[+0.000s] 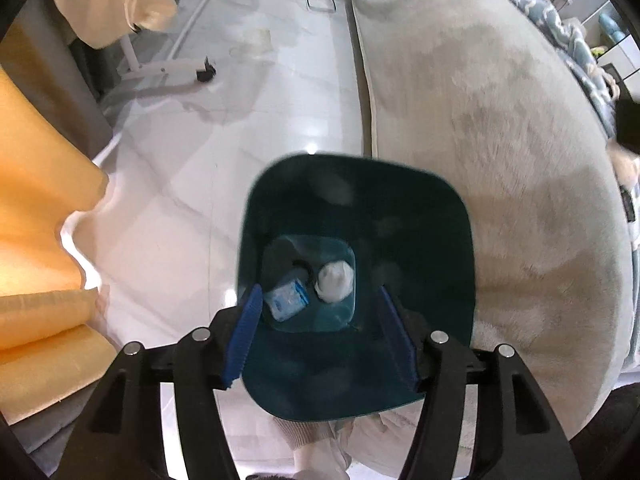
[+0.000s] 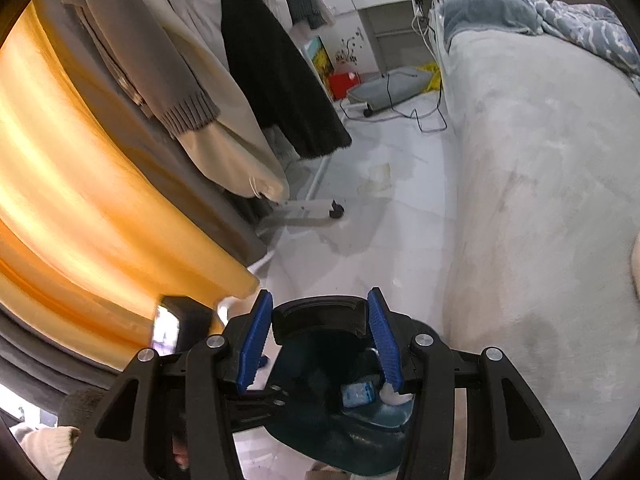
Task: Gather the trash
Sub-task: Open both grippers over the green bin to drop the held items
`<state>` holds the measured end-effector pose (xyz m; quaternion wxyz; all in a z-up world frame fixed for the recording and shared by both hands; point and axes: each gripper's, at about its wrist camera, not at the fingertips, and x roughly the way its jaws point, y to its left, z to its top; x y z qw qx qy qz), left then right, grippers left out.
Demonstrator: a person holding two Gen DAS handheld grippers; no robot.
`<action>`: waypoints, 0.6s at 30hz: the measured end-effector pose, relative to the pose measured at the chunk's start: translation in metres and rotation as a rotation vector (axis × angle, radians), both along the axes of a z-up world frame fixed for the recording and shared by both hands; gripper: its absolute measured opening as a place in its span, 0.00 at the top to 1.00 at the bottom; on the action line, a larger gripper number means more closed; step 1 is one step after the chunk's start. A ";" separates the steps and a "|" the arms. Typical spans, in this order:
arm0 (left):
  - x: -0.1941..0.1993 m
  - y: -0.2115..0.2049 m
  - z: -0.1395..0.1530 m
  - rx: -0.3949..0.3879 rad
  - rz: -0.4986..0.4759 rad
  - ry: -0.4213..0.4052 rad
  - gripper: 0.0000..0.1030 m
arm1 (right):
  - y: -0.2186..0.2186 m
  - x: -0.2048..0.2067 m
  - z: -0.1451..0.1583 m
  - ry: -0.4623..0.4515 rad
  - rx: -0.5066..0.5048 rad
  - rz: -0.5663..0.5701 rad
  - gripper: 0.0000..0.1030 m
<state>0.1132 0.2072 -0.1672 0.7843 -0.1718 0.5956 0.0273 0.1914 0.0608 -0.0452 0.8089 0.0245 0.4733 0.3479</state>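
Note:
A dark teal trash bin (image 1: 420, 216) stands on the white floor beside the bed, seen from above in the left wrist view. On its bottom lie a blue-and-white packet (image 1: 287, 299) and a white crumpled wad (image 1: 335, 281). My left gripper (image 1: 320, 340) hangs open and empty over the bin's mouth. In the right wrist view my right gripper (image 2: 318, 340) is open and empty above the same bin (image 2: 360, 440), with the packet (image 2: 359, 394) and the wad (image 2: 396, 397) below. The left gripper's black body (image 2: 320, 314) shows between the right gripper's blue pads.
A grey bed (image 1: 500, 140) runs along the right. An orange curtain (image 1: 36, 220) hangs at the left. A clothes rack's white wheeled foot (image 2: 316, 210) stands on the floor under hanging coats (image 2: 240, 80). A pale scrap (image 2: 378, 178) lies on the floor farther off. Cables (image 2: 420, 116) trail beyond.

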 end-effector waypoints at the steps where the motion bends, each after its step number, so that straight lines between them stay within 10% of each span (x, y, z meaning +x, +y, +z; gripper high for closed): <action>1: -0.001 0.003 0.005 0.006 0.006 -0.021 0.39 | 0.003 0.001 -0.006 0.012 -0.010 0.000 0.51; 18: -0.016 0.020 0.097 0.121 0.007 -0.382 0.46 | 0.033 -0.006 -0.103 0.163 -0.227 0.067 0.52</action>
